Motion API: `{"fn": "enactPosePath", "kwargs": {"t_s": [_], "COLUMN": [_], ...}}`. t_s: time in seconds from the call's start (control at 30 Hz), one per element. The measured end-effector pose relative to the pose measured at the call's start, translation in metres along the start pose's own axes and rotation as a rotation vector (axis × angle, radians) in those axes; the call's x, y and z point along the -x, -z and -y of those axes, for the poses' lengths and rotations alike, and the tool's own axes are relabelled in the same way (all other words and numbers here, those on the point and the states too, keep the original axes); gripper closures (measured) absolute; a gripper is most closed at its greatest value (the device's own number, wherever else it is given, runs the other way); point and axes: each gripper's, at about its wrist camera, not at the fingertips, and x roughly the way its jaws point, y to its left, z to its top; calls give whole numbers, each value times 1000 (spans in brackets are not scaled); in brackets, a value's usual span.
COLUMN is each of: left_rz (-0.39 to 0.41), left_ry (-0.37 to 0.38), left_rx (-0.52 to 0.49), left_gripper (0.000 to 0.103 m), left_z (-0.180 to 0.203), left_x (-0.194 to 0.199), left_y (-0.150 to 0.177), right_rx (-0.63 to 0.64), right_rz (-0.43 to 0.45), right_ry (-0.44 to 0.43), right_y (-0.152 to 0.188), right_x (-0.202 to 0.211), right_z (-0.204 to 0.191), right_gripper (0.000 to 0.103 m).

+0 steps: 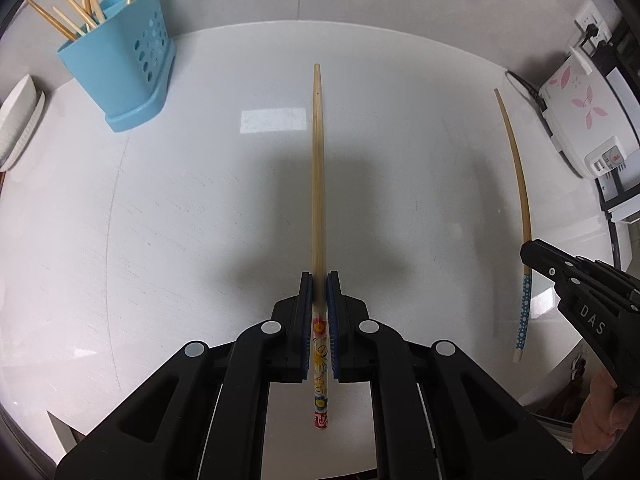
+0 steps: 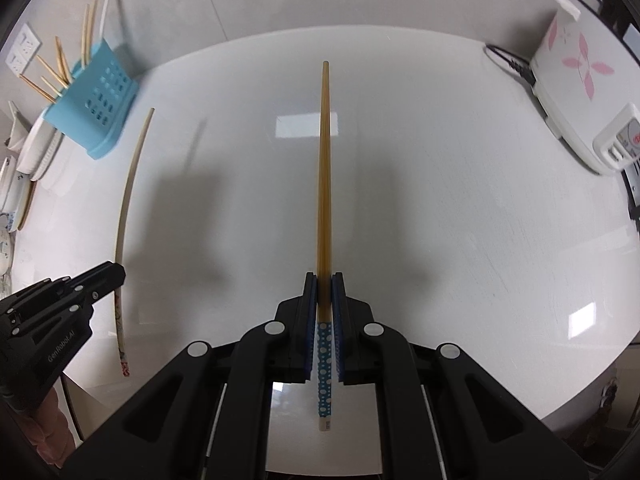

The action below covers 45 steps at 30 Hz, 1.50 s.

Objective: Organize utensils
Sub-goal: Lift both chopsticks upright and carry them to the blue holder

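In the left wrist view, the left tool (image 1: 319, 282) is closed tightly on a bamboo chopstick with a flower pattern (image 1: 318, 184); its blue pads (image 1: 331, 320) press on the stick just where the painted end begins, and the plain tip points toward the top of the frame, above the white bench (image 1: 180, 220). In the right wrist view, the right tool (image 2: 325, 282) is closed in the same way on a chopstick with blue and white dots (image 2: 325, 184), the dotted end lying between the pads and sticking out toward the bottom of the frame. Each tool is also seen from the other camera: the right tool appears at the right edge of the left wrist view with its dotted chopstick, and the left tool at the lower left of the right wrist view with its flowered one. A hand (image 1: 600, 420) holds the right tool at the lower right of the left wrist view. A light blue utensil holder (image 1: 120, 72) with round holes stands on the bench in the upper left of the left wrist view, and several more chopsticks (image 1: 76, 12) stand in it, leaning outward. White dishes (image 1: 18, 120) are stacked at the left edge near the holder. A white appliance with pink flowers (image 2: 568, 80) stands in the upper right of the right wrist view.
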Motion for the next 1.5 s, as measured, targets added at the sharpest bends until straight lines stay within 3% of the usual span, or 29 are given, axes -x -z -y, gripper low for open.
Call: {"fn": "enactPosePath", "kwargs": {"t_s": [0.73, 1.07, 1.5], "left_rz": [191, 285, 450], "left_ry": [1, 21, 22], "left_rx": [40, 37, 65], "left_gripper": [96, 96, 96], "left_z": [-51, -83, -124], "left_x": [60, 90, 133], "left_y": [-29, -43, -78], "right_rx": [100, 138, 163], "right_rz": [206, 342, 420], "right_ry": [-124, -186, -251], "right_y": [-49, -67, -102], "right_x": [55, 81, 95], "right_z": [-88, -130, -171], "right_gripper": [96, 96, 96]}}
